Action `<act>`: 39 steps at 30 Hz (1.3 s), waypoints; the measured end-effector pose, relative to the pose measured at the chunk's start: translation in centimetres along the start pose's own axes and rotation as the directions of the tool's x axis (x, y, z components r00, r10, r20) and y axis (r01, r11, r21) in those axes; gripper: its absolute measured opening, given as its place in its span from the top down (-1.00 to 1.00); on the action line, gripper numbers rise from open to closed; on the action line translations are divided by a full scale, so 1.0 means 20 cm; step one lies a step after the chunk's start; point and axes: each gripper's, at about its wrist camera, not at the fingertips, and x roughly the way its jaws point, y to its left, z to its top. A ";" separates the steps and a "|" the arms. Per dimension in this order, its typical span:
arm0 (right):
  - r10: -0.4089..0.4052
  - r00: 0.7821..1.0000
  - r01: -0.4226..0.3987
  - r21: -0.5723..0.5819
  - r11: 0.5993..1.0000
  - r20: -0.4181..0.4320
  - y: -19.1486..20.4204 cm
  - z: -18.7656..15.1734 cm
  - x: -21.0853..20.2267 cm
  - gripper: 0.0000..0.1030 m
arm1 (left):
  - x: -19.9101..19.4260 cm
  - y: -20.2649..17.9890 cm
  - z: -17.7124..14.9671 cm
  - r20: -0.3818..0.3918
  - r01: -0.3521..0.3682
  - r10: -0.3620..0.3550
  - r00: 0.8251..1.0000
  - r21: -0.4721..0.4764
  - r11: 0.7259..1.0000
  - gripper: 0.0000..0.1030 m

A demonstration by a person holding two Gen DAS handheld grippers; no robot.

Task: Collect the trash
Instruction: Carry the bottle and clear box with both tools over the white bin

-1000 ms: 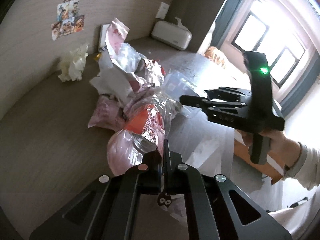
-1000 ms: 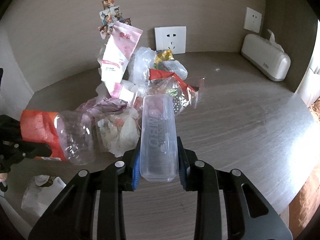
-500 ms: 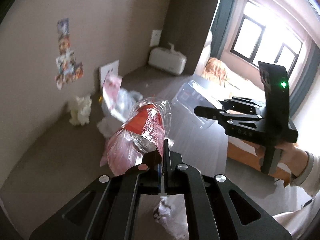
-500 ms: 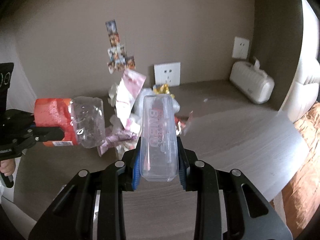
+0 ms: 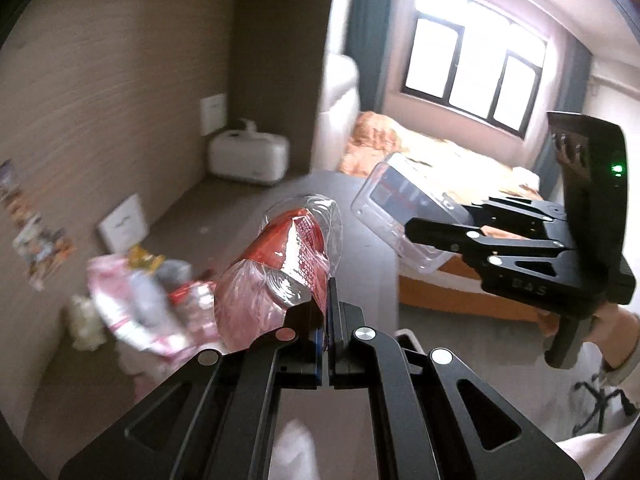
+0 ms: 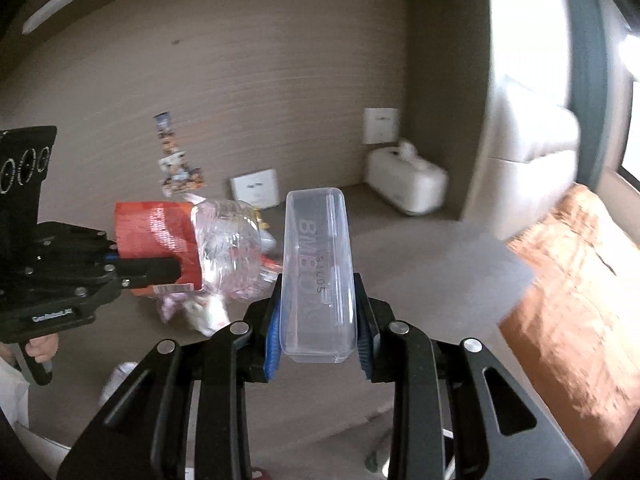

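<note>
L gripper (image 5: 328, 320) jaws pinched fully together on edge of red label of a crushed clear plastic bottle (image 5: 296, 248). Bottle is crumpled, see-through w/ orange-red printed wrap, held in air above the desk (image 5: 224, 216), sticking out fwd and slightly left of the fingers. R gripper (image 6: 318, 340) jaws partly apart, blue pads pressing both long sides of a clear plastic box (image 6: 318, 272); box is rectangular w/ rounded corners, raised lettering on the face, empty as far as visible, held lengthwise pointing away, also in air. Rest of trash pile (image 5: 140, 304), pink/white wrappers and bags, lies blurred on desk near the wall. White tissue box (image 6: 406, 182) sits in desk's back corner, well apart from pile.
</note>
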 end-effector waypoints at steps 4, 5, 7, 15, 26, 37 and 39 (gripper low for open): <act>-0.049 0.999 0.049 0.054 0.997 -0.001 -0.21 -0.11 -0.10 0.38 | 0.17 -0.25 0.07 -0.021 0.044 -0.042 0.999 0.068 0.997 0.98; -0.058 0.998 0.058 0.062 0.996 -0.002 -0.26 -0.13 -0.12 0.38 | 0.20 -0.31 0.08 -0.029 0.054 -0.052 0.998 0.080 0.995 0.98; -0.082 0.997 0.083 0.074 0.994 -0.006 -0.36 -0.19 -0.17 0.38 | 0.30 -0.46 0.11 -0.046 0.075 -0.071 0.996 0.097 0.992 0.98; -0.150 0.986 0.162 0.177 0.971 -0.077 -0.85 -0.52 -0.32 0.38 | 0.71 -0.94 0.10 -0.150 0.167 -0.149 0.977 0.110 0.980 0.98; -0.156 0.957 0.228 0.300 0.926 -0.244 -1.24 -1.08 -0.05 0.38 | 1.41 -1.26 -0.26 -0.340 0.233 -0.193 0.920 0.080 0.969 0.98; -0.083 0.929 0.221 0.361 0.906 -0.361 -1.42 -1.79 0.61 0.38 | 2.15 -1.28 -0.89 -0.491 0.231 -0.184 0.851 0.036 0.972 0.98; -0.061 0.920 0.216 0.369 0.904 -0.387 -1.46 -1.94 0.75 0.38 | 2.29 -1.26 -1.01 -0.519 0.232 -0.191 0.833 0.015 0.973 0.98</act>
